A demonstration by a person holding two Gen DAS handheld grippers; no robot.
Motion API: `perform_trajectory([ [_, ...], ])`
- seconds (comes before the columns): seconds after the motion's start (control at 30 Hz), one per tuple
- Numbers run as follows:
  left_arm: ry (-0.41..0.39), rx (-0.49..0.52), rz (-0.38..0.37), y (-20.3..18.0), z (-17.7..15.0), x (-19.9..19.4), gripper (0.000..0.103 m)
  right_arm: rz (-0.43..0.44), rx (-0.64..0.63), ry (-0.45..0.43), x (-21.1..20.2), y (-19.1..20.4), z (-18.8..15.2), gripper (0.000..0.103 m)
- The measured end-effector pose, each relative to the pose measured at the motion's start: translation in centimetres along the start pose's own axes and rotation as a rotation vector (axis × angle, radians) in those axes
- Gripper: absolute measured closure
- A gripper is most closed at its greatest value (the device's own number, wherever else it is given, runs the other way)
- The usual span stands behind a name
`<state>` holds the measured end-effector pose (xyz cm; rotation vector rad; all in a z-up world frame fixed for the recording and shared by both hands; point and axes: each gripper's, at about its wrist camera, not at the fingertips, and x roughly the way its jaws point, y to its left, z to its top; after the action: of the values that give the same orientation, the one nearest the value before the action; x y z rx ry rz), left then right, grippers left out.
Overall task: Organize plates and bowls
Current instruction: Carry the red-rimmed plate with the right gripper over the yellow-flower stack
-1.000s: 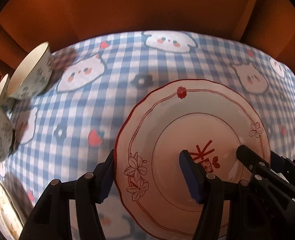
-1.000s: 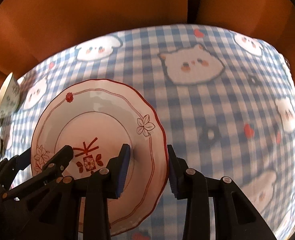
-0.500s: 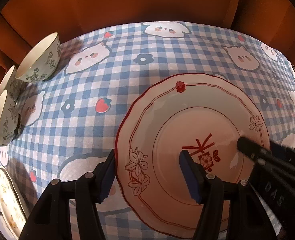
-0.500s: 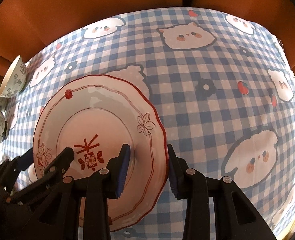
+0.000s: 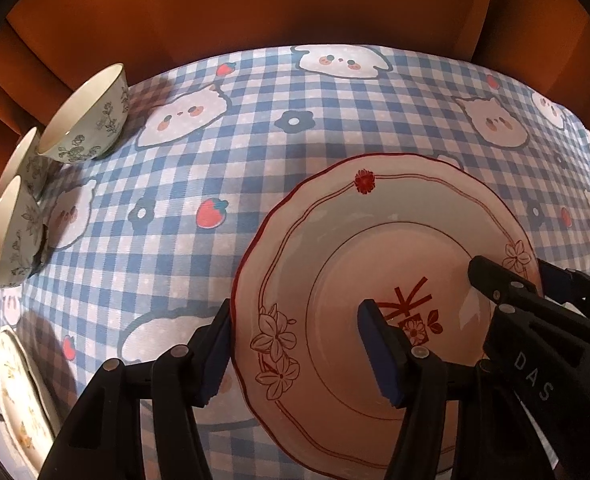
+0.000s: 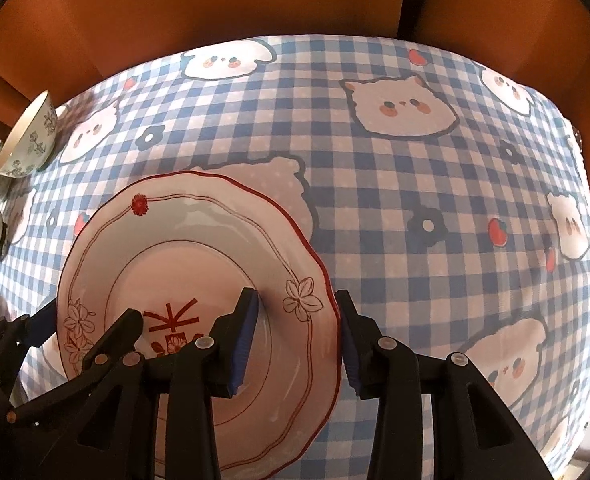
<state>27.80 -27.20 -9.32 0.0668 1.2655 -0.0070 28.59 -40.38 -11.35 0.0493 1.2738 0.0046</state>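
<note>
A white plate with a red rim and red flower pattern (image 5: 395, 248) is held over the blue checked tablecloth (image 5: 255, 128). My left gripper (image 5: 295, 344) is shut on the plate's left rim, one finger under it and one on its face. My right gripper (image 6: 295, 332) is shut on the plate's right rim (image 6: 319, 280). The right gripper's fingers (image 5: 495, 280) show at the right of the left wrist view. Three green-patterned bowls (image 5: 87, 116) stand at the table's far left; they also show in the right wrist view (image 6: 31, 140).
Another patterned plate (image 5: 19, 392) lies at the table's near left edge. Orange-brown panels (image 5: 295, 0) rise behind the table. The tablecloth (image 6: 435, 200) stretches to the right of the held plate.
Both grippers have lifted and drawn back with the plate between them; the bowls and the table's far edge have shifted down and into fuller view. The grips have not changed.
</note>
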Motion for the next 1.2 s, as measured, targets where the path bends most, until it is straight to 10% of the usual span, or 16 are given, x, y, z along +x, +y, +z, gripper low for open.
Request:
perform_trajectory([
  [1.2, -0.033, 0.057, -0.127, 10.4, -5.4, -7.2, 0.041, -0.1, 0.086, -0.049, -9.2, 10.1, -7.3, 0.059],
])
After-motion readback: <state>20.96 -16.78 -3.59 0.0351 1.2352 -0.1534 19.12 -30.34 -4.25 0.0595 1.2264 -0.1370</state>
